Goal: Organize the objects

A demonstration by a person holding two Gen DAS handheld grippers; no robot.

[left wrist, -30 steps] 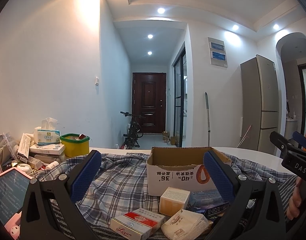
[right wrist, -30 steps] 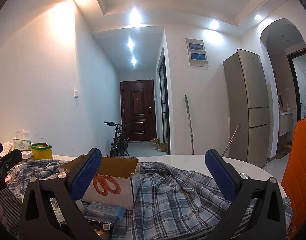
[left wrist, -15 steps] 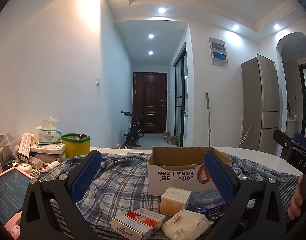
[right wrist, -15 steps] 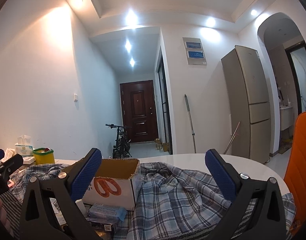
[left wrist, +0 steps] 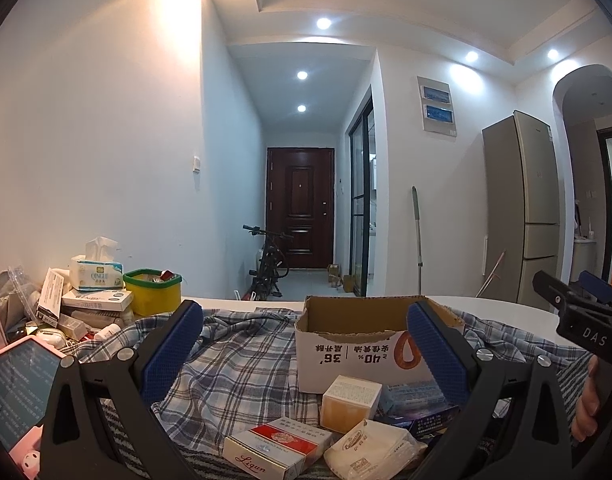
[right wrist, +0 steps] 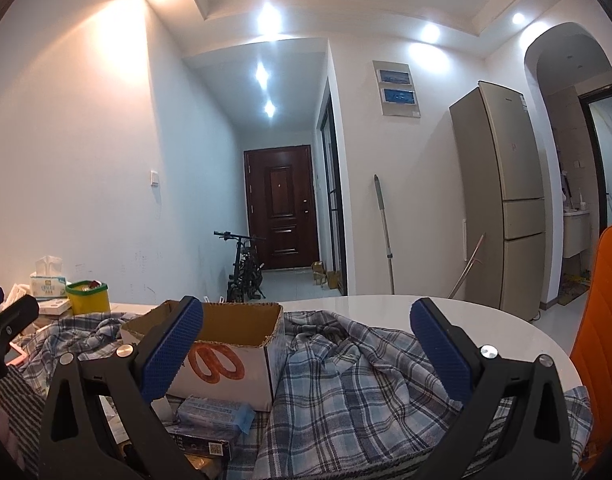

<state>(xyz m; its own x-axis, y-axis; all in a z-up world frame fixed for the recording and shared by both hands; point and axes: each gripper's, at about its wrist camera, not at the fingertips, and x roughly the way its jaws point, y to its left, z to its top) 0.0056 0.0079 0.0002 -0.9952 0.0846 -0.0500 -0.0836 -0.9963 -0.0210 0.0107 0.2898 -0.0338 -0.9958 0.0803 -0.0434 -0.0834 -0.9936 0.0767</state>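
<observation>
Both hand-held grippers, left [left wrist: 303,344] and right [right wrist: 306,340], hung released and empty; small packets [left wrist: 279,450] lay beside the empty-looking cardboard box [left wrist: 370,344] on the counter [right wrist: 386,306], sorting apparently unstarted.

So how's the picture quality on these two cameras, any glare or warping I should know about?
Left wrist view: sharp, evenly lit, the ceiling spots small and clean; the fisheye bends the fridge and darkens the corners. Right wrist view: the hallway lights flare into smeared blobs, the picture is a bit softer, and the walls bow the same way.
</observation>
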